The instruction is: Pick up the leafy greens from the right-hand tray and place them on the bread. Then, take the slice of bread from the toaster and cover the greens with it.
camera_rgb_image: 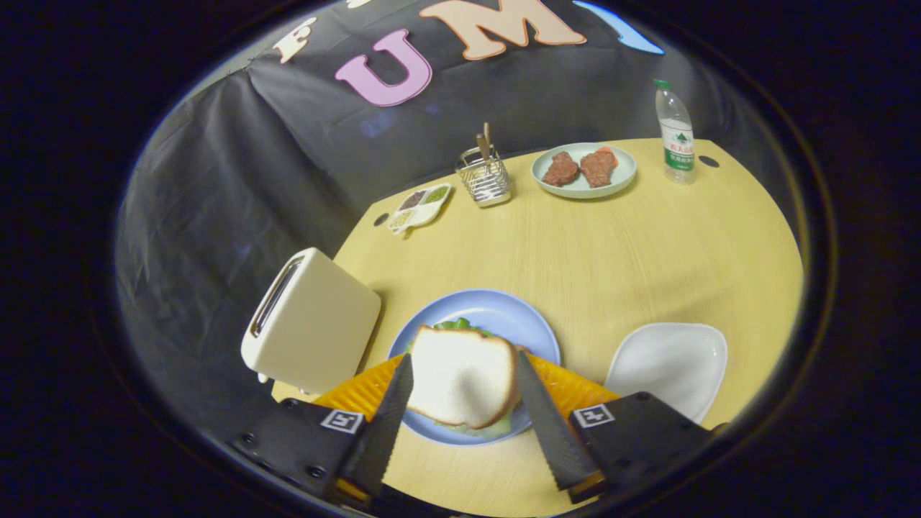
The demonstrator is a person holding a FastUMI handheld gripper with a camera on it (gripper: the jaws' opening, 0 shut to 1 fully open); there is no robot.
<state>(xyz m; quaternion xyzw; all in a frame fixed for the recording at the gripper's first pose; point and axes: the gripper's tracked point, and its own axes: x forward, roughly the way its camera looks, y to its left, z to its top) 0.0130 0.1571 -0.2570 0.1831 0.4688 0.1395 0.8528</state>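
gripper (464, 374): two long tapered fingers had serrated inner edges
finger mounts: black blocks carried square marker tags and screws

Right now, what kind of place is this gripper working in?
Probably a staged kitchen table in a recording booth. A toaster, a blue plate carrying a bread slice over leafy greens, and a wire utensil holder share a yellow table. The gripper brackets the bread, apparently open.

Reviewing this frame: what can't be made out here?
- Toaster slot: viewed at an angle, contents unclear.
- Greens: mostly hidden under the bread.
- Whether the fingers touch the bread: unclear; gripper straddles it.
- Divided dish: contents too small.
- Holder: utensils too small.
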